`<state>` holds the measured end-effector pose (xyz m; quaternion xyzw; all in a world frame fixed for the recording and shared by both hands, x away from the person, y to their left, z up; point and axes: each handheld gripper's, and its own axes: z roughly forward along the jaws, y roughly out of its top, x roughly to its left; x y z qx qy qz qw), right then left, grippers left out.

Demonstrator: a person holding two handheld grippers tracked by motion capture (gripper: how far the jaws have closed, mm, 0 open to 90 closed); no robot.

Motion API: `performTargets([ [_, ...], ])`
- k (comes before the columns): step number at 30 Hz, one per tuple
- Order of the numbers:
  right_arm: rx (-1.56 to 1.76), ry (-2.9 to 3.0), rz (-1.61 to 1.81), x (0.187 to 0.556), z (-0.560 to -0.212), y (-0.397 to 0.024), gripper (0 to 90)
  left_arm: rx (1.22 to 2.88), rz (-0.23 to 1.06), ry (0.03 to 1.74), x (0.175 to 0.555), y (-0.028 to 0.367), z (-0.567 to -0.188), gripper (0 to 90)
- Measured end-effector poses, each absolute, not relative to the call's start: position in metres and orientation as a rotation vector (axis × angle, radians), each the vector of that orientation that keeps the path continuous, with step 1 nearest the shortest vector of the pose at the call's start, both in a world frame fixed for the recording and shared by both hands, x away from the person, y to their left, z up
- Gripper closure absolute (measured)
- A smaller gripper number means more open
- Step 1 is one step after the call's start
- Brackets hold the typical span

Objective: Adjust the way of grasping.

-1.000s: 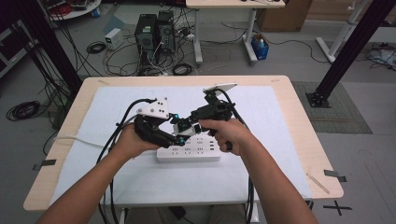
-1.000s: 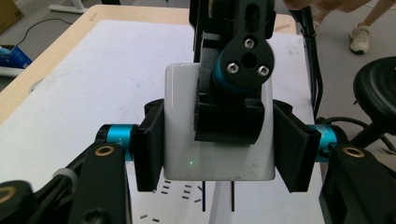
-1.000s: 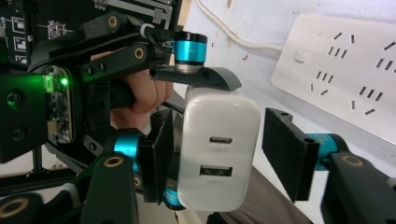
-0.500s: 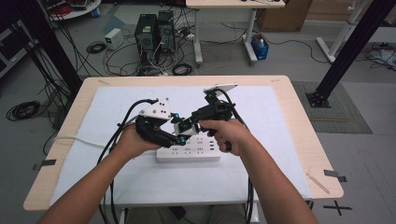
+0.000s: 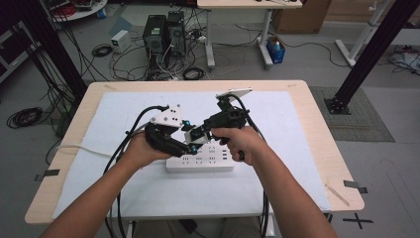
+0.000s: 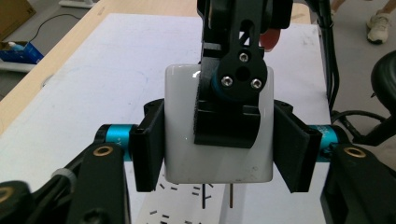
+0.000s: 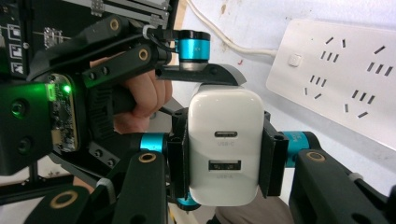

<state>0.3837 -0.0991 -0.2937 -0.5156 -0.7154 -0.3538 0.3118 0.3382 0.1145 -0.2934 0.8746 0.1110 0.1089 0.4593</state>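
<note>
White charger [image 7: 224, 151] sits clamped in the right hand-held gripper [image 7: 224, 154], above the power strip [image 5: 200, 161]; left hand-held gripper's [image 6: 219, 154] jaws have just loosened around it.

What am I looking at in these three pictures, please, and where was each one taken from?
There is no robot arm here. A person at a table holds a hand tool with two jaws in each hand. The wide picture comes from a fixed camera above, looking down. The other two come from small cameras riding on each tool, looking along its jaws. On the table lies a white cloth with a white power strip on it. Both tools meet at a white charger just above the strip. The right gripper has its jaws shut on the charger's sides. The left gripper has just been opening its jaws, with the charger between them.
</note>
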Motion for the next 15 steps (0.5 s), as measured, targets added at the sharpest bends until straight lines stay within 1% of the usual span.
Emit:
performTargets([
  [1,-1.374,-1.888,-0.944,0.385,-0.294,-0.1,62.1,2.147,0.258,0.283,0.339,0.115,-0.294,37.0],
  [2,-1.378,-1.889,-0.946,0.386,-0.293,-0.102,62.1,2.156,0.264,0.292,0.339,0.115,-0.294,32.8],
  [3,-1.382,-1.893,-0.946,0.386,-0.293,-0.102,62.1,2.196,0.256,0.301,0.34,0.115,-0.295,32.2],
  [5,-1.387,-1.902,-0.955,0.385,-0.293,-0.104,62.1,2.209,0.25,0.313,0.341,0.115,-0.296,27.3],
  [6,-1.394,-1.911,-0.953,0.385,-0.291,-0.106,62.1,2.214,0.243,0.324,0.342,0.115,-0.297,27.3],
  [7,-1.401,-1.921,-0.954,0.385,-0.29,-0.107,62.1,2.229,0.209,0.345,0.345,0.118,-0.297,27.1],
  [9,-1.412,-1.951,-0.955,0.385,-0.288,-0.109,62.1,2.241,0.2,0.362,0.346,0.119,-0.297,22.1],
  [10,-1.42,-1.958,-0.961,0.384,-0.287,-0.111,62.2,2.259,0.167,0.404,0.349,0.121,-0.296,21.9],
  [15,-1.436,-1.981,-0.965,0.384,-0.281,-0.117,62.1,2.297,0.146,0.45,0.352,0.128,-0.289,21.9],
])
